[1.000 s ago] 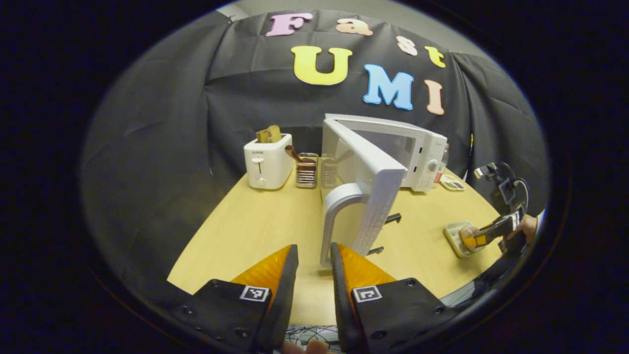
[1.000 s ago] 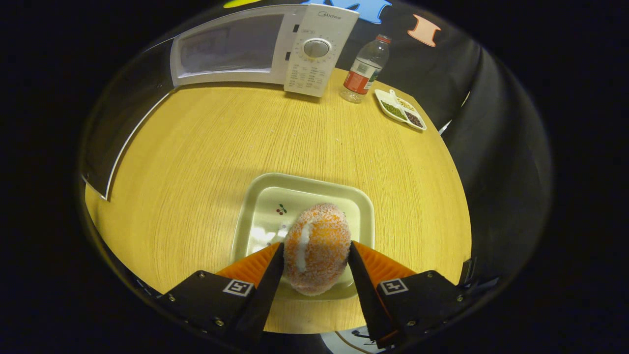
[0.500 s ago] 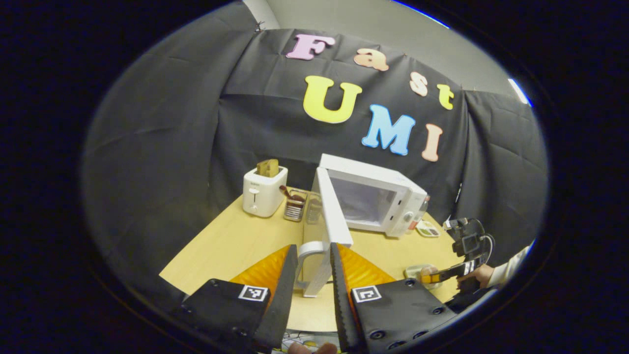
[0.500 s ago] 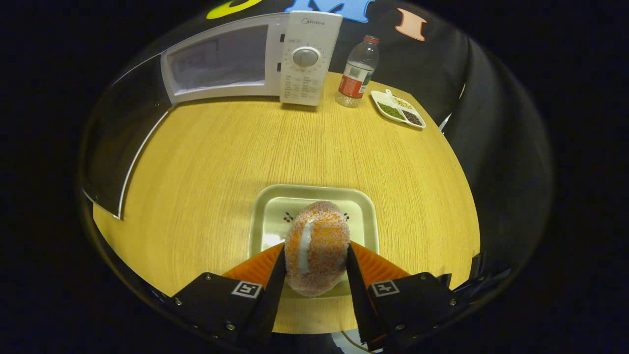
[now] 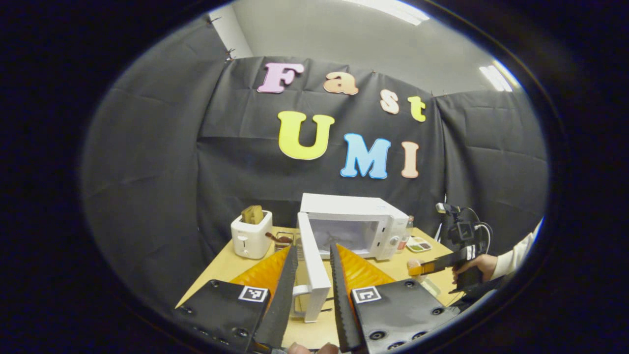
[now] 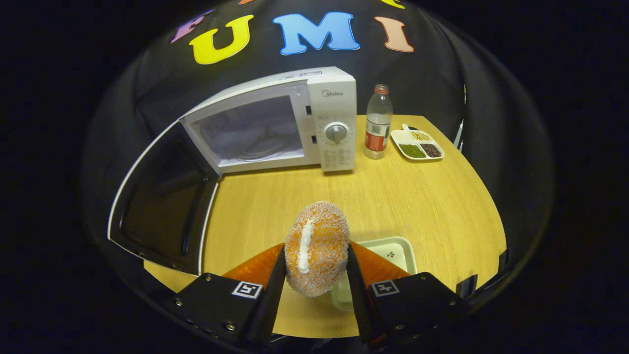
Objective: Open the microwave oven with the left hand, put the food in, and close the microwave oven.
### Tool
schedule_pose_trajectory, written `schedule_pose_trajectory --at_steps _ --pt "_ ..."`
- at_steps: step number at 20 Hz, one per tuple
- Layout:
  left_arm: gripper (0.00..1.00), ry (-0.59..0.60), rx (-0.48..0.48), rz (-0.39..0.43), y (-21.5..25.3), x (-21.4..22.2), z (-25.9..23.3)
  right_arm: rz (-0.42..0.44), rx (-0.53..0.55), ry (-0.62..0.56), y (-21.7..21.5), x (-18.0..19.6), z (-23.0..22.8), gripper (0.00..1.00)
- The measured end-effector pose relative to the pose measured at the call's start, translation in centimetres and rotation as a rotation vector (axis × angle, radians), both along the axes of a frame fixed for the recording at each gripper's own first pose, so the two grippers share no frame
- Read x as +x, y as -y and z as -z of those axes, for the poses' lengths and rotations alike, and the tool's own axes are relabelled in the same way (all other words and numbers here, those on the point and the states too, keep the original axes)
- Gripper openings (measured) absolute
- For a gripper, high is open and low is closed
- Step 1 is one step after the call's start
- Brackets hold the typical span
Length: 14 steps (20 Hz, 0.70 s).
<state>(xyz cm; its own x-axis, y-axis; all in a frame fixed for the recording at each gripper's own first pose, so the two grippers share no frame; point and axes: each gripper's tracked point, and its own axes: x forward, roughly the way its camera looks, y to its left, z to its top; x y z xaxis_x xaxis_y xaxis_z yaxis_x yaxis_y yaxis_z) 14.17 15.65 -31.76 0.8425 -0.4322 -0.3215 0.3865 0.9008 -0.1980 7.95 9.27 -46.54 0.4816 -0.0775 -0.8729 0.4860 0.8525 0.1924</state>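
Note:
The white microwave (image 6: 334, 98) stands at the back of the table, and its door (image 6: 162, 206) is swung wide to the left, so the cavity (image 6: 248, 132) shows. My right gripper (image 6: 316, 255) is shut on the food (image 6: 317, 231), an orange crumbed bun with a white stripe, lifted above the pale square plate (image 6: 390, 248). In the left gripper view the microwave (image 5: 354, 216) is far ahead, its door (image 5: 312, 265) edge-on. My left gripper (image 5: 312, 290) is open, nothing held, well back from the door. The right gripper (image 5: 425, 268) with a hand (image 5: 476, 265) appears at the right.
A water bottle (image 6: 377, 123) and a divided dish of grains (image 6: 416, 144) stand right of the microwave. A white toaster (image 5: 251, 235) and a small rack (image 5: 282, 239) sit to its left. Bare wooden table (image 6: 403, 196) lies between plate and microwave.
My right gripper has lifted the food off the plate and tilted up to face the microwave. My left gripper has drawn back from the open door and tilted upward.

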Motion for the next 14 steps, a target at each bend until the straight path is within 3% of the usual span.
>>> schedule_pose_trajectory --at_steps 6,13,14 --pt "0.41 -0.01 -0.044 -0.03 0.6 -0.4 -2.9 0.084 0.174 0.142 -3.3 7.8 -1.6 0.65" --pt "0.41 -0.057 -0.025 -0.152 0.1 -0.5 -2.8 0.165 0.223 0.249 -3.8 15.4 1.1 0.65" --pt "0.48 -0.064 -0.025 -0.155 0.4 -0.7 -2.5 0.176 0.231 0.266 -4.0 16.2 1.5 0.65"
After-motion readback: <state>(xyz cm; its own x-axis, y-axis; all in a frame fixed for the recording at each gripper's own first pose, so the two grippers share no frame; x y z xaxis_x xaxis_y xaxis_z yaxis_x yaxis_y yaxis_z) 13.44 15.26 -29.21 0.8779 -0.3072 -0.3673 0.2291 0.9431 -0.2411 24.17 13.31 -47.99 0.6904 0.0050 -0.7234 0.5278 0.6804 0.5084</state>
